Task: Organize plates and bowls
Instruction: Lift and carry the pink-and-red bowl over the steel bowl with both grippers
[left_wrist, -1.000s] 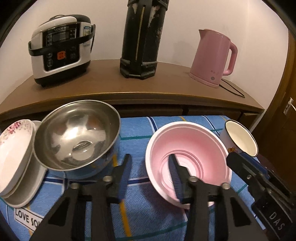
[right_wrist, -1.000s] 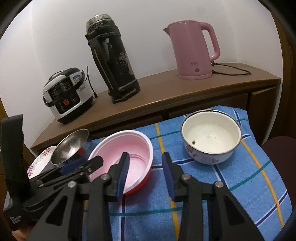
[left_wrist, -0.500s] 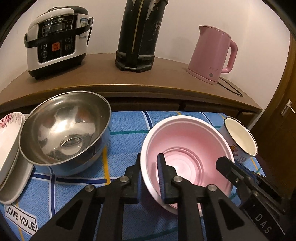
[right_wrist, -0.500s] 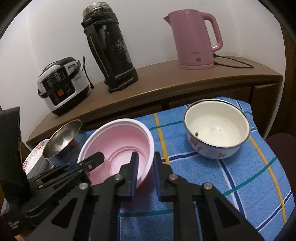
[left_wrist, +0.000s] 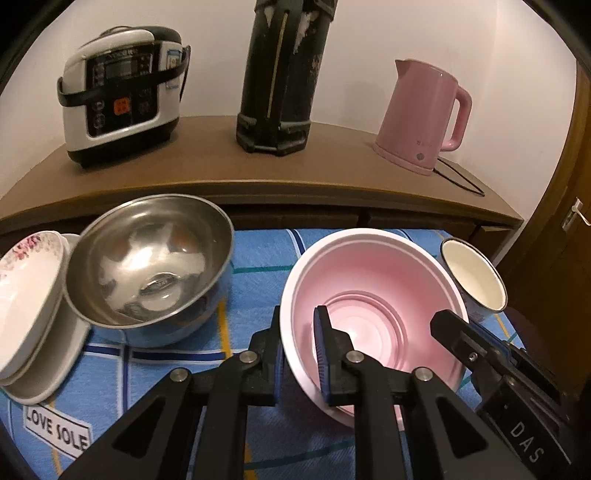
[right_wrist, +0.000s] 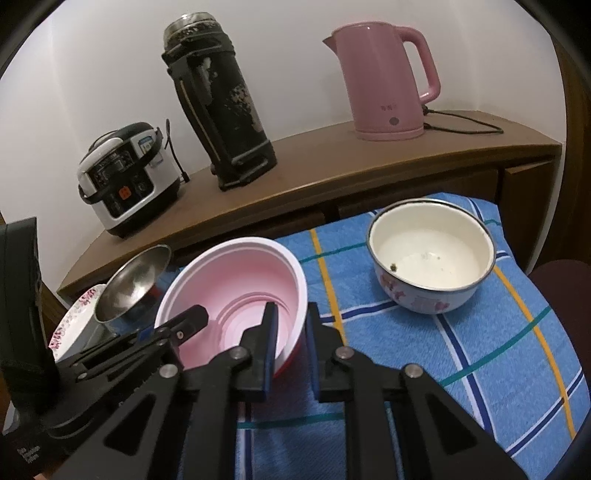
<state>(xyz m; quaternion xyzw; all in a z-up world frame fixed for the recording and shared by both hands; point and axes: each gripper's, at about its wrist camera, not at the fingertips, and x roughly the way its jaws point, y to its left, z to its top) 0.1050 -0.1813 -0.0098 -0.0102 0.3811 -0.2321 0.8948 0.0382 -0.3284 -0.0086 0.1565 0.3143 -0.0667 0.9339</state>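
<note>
Both tools closed onto pink bowl (left_wrist: 369, 302) rim; steel bowl (left_wrist: 151, 266) near.

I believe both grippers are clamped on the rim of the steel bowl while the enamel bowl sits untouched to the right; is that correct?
Not quite: both the left gripper and the right gripper are clamped on the rim of the pink bowl, not the steel bowl, as both wrist views show. The enamel bowl does sit untouched to the right.

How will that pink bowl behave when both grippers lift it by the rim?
The pink bowl looks like thin plastic, so it is probably light and may flex. With the left gripper and right gripper pinching opposite rims, it should stay level.
</note>
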